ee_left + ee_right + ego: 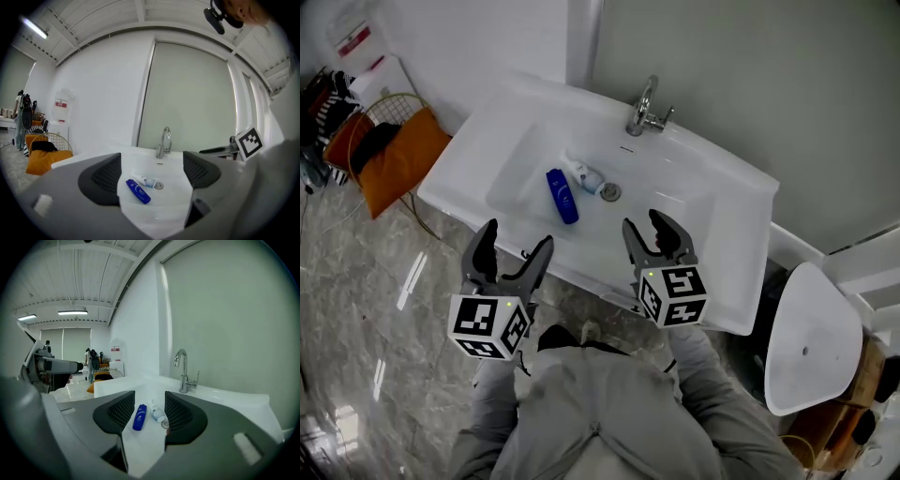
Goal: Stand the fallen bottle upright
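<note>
L tool [517,234] wide open, R tool [645,223] open narrower, both empty, blue bottle [562,195] lying in sink [478,131]

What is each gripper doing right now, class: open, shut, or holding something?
Left gripper: open, holding nothing.
Right gripper: open, holding nothing.

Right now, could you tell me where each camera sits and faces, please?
Head view: on the person's head, steeply down at the sink; left gripper, right gripper, sleeves show.
Left gripper view: rides the left gripper, faces the faucet; its open jaws show.
Right gripper view: rides the right gripper, faces the sink; its open jaws show.
Both gripper views share the fallen blue bottle.
</note>
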A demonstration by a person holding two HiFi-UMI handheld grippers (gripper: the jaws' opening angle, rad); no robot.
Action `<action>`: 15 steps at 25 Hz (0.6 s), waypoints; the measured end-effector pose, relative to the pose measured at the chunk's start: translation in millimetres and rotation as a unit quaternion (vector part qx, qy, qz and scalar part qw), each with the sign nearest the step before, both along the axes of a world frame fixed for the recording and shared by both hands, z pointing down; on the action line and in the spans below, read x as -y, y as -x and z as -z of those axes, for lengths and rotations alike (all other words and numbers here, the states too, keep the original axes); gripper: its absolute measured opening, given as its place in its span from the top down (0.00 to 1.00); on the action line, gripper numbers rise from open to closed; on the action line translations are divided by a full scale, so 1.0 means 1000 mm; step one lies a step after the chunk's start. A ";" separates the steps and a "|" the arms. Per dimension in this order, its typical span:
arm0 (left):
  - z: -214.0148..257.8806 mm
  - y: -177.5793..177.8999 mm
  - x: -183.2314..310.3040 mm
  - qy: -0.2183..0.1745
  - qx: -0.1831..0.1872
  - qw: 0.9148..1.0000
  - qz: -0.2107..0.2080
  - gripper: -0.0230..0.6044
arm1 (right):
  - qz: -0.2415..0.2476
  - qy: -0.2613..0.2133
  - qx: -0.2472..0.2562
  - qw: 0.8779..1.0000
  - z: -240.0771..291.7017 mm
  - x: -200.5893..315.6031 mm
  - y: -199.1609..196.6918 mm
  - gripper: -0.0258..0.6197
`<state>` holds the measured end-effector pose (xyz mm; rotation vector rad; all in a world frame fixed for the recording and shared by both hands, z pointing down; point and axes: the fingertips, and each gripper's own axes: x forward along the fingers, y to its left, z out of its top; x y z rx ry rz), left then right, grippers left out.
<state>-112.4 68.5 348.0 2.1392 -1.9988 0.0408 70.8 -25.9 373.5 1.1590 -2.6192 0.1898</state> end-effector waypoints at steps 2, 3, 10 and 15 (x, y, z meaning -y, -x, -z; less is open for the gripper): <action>-0.005 0.005 0.009 0.003 -0.003 1.000 0.005 0.22 | 0.010 0.004 -0.011 1.000 -0.007 0.015 0.010 0.65; -0.006 0.008 0.013 0.004 -0.003 1.000 0.006 0.22 | 0.015 0.006 -0.017 1.000 -0.010 0.022 0.016 0.65; -0.015 0.035 0.059 0.011 -0.018 1.000 -0.006 0.22 | 0.043 0.023 -0.078 0.996 -0.044 0.073 0.069 0.65; -0.007 0.059 0.099 -0.001 -0.018 0.999 -0.032 0.22 | 0.046 0.028 -0.122 0.991 -0.063 0.113 0.106 0.65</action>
